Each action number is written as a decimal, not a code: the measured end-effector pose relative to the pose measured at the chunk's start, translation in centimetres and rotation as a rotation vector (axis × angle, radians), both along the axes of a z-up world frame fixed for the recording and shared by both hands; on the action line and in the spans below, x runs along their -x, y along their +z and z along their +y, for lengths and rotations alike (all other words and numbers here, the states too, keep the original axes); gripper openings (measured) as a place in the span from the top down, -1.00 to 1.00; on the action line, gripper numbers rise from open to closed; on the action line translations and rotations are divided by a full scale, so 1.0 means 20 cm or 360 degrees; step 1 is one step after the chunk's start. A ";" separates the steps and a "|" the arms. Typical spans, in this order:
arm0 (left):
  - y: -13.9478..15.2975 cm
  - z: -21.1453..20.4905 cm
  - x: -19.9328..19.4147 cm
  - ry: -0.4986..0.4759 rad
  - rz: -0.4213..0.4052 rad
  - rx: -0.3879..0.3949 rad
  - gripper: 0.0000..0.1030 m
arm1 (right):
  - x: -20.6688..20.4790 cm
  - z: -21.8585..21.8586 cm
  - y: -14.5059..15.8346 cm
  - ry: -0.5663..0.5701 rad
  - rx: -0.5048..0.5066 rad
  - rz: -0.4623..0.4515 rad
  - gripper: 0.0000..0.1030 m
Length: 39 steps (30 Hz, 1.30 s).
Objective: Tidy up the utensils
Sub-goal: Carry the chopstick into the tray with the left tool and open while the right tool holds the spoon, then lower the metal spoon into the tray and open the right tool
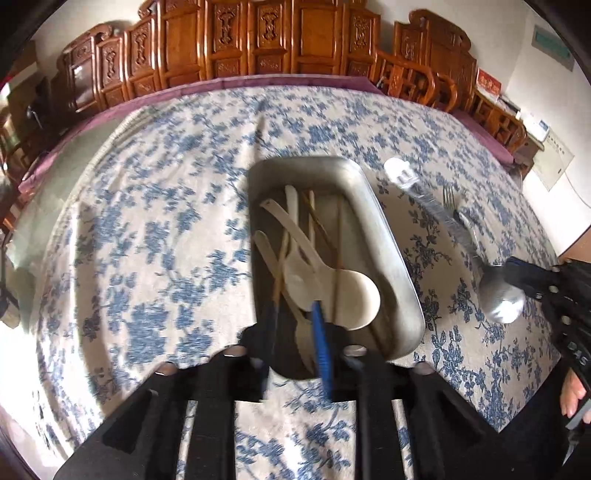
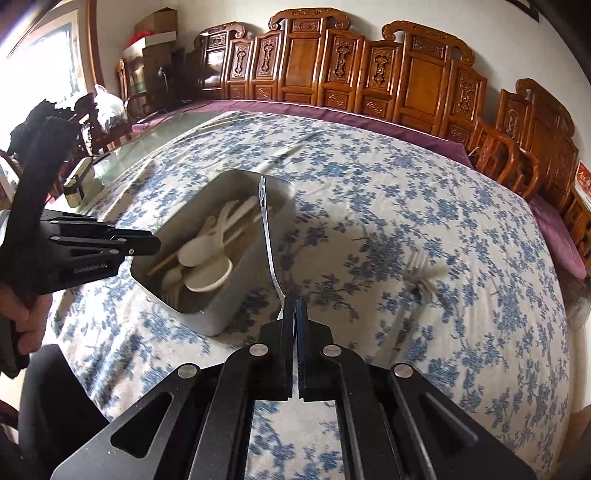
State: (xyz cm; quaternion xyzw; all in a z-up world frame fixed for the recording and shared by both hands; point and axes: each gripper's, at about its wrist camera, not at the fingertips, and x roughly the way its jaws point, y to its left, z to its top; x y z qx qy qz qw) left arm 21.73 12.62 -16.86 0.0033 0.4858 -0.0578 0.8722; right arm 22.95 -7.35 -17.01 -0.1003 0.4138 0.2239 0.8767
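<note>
Wide floral tablecloth (image 2: pixel 424 240) lies bare right of the metal tray (image 2: pixel 236 314). The right gripper (image 2: pixel 295 314) clamps a silver spoon (image 2: pixel 267 236); the left gripper (image 1: pixel 295 332), slightly parted and empty, hovers over white spoons (image 1: pixel 354 295).

- It was a home dining room, not a workplace.
- A large table (image 2: pixel 424 258) under a blue-flowered cloth filled the centre of both views.
- Carved wooden chairs (image 2: pixel 417 74) lined the white wall across the top of the frame.
- Cardboard boxes (image 2: pixel 155 33) were stacked at the upper left of the right wrist view, beside a bright window (image 2: pixel 48 55).
</note>
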 end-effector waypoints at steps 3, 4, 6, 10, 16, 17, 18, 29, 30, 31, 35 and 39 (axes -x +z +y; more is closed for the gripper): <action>0.06 0.07 0.07 0.0033 -0.0050 -0.0001 0.55 | -0.01 0.07 0.00 0.0018 -0.0015 0.0008 0.96; 0.07 0.09 0.08 0.0047 -0.0062 0.0009 0.55 | -0.02 0.09 0.00 0.0023 -0.0021 0.0008 0.96; 0.11 0.14 0.13 0.0085 -0.0102 0.0024 0.40 | -0.03 0.14 0.00 0.0026 -0.0039 0.0016 0.96; 0.17 0.21 0.19 0.0131 -0.0158 0.0029 0.25 | -0.07 0.22 -0.01 0.0009 -0.0076 0.0049 0.96; 0.26 0.32 0.23 0.0228 -0.0245 0.0067 -0.39 | -0.12 0.32 -0.03 -0.0023 -0.0105 0.0073 0.96; 0.27 0.33 0.23 0.0247 -0.0258 0.0073 -0.53 | -0.12 0.34 -0.04 -0.0029 -0.0103 0.0071 0.96; 0.28 0.35 0.24 0.0273 -0.0284 0.0082 -0.66 | -0.13 0.36 -0.04 -0.0039 -0.0098 0.0072 0.96; 0.32 0.38 0.26 0.0292 -0.0332 0.0091 -0.80 | -0.19 0.45 -0.16 -0.0142 -0.0073 0.0140 0.95; 0.31 0.38 0.26 0.0292 -0.0330 0.0094 -0.80 | -0.19 0.45 -0.16 -0.0143 -0.0060 0.0135 0.95; 0.31 0.38 0.26 0.0291 -0.0329 0.0098 -0.80 | -0.20 0.46 -0.17 -0.0150 -0.0043 0.0127 0.95; 0.30 0.38 0.26 0.0290 -0.0321 0.0111 -0.80 | -0.27 0.48 -0.19 -0.0194 -0.0002 0.0109 0.95; 0.30 0.38 0.26 0.0290 -0.0312 0.0123 -0.80 | -0.33 0.52 -0.21 -0.0216 0.0031 0.0105 0.95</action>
